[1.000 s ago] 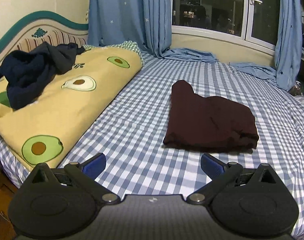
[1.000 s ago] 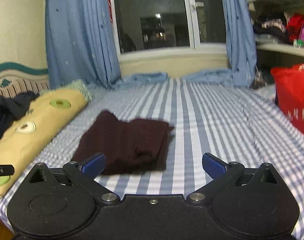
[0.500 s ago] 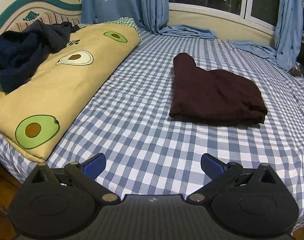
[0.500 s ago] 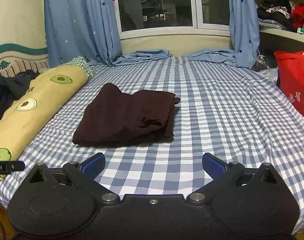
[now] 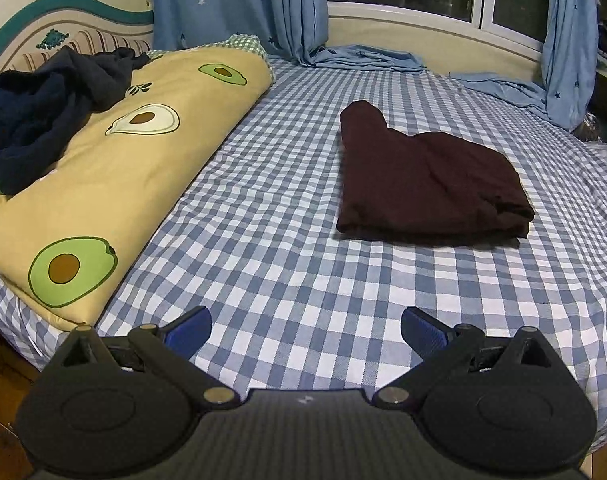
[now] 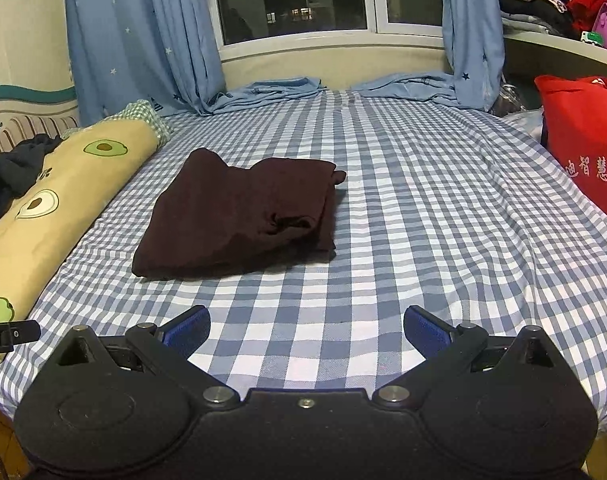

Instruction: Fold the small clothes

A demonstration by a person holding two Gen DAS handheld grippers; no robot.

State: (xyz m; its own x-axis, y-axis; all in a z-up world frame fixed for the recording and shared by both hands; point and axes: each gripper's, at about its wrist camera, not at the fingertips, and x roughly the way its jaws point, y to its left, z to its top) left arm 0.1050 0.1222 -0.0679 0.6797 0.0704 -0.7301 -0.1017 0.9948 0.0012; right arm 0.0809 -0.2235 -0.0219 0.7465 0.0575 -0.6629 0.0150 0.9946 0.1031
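Both grippers, left (image 5: 305,332) and right (image 6: 306,330), spread wide, holding nothing | pulled back and tilted down since a second ago | maroon garment (image 5: 427,178) folded well ahead of fingers, right-hand edge possibly bunched | fold likely finished

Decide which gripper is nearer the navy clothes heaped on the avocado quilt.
Left. The left gripper is nearer the navy clothes; the right gripper views them far off to its left.

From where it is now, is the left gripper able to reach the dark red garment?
Probably yes. The left gripper is open, and only bare checked sheet lies between it and the folded dark red garment.
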